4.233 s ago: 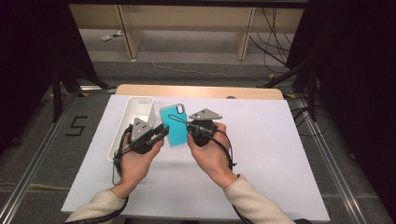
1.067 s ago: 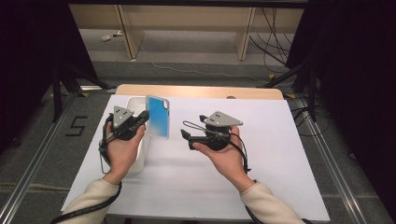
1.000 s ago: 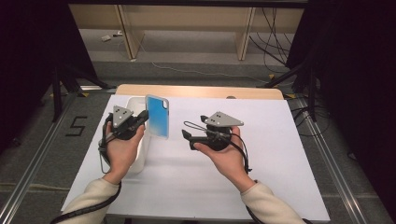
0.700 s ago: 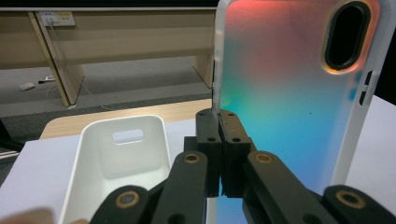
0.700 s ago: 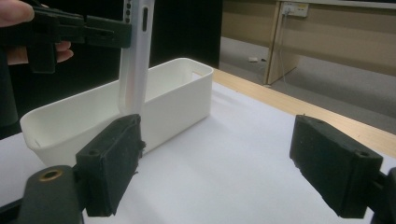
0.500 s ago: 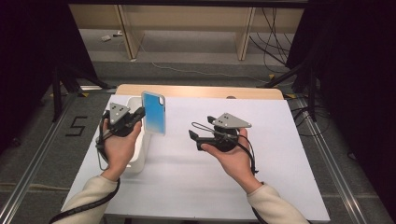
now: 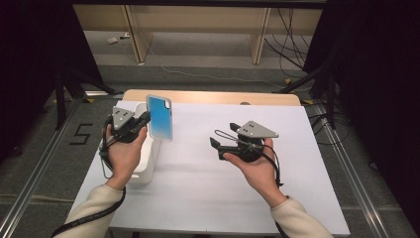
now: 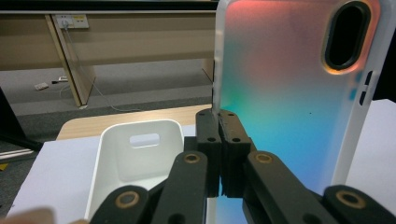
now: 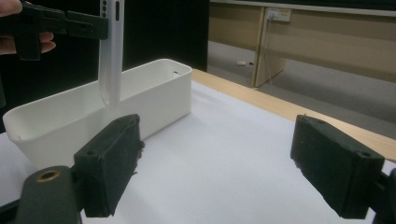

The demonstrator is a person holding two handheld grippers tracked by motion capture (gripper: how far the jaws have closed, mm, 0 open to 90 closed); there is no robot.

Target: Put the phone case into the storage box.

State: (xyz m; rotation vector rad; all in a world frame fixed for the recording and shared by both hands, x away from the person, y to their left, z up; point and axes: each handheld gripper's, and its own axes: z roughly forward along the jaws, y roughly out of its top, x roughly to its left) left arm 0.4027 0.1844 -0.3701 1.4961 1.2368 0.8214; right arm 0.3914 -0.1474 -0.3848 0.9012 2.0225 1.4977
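A phone case (image 7: pixel 160 117) with a blue-to-teal back and white rim hangs upright in the air at the table's left. My left gripper (image 7: pixel 143 120) is shut on its left edge; in the left gripper view the case (image 8: pixel 299 88) shows its camera cutout at top right, with the gripper (image 8: pixel 219 116) clamped on the rim. The case (image 9: pixel 111 51) appears edge-on in the right gripper view, above a white bin. My right gripper (image 7: pixel 216 148) sits mid-table, a little to the right, lying in an upturned palm, open and holding nothing; its pads (image 9: pixel 114 158) stand wide apart.
A long white plastic bin (image 7: pixel 148 158) stands on the white table sheet (image 7: pixel 198 188) under my left hand; the bin (image 8: pixel 135 158) has a handle slot and looks bare inside. The table's wooden far edge (image 7: pixel 213 96) borders a drop to the floor. Desk legs and cables lie beyond.
Earlier both grippers held the case at mid-table. The right one has let go and drawn back to the right. The left has carried the case left, over the bin.
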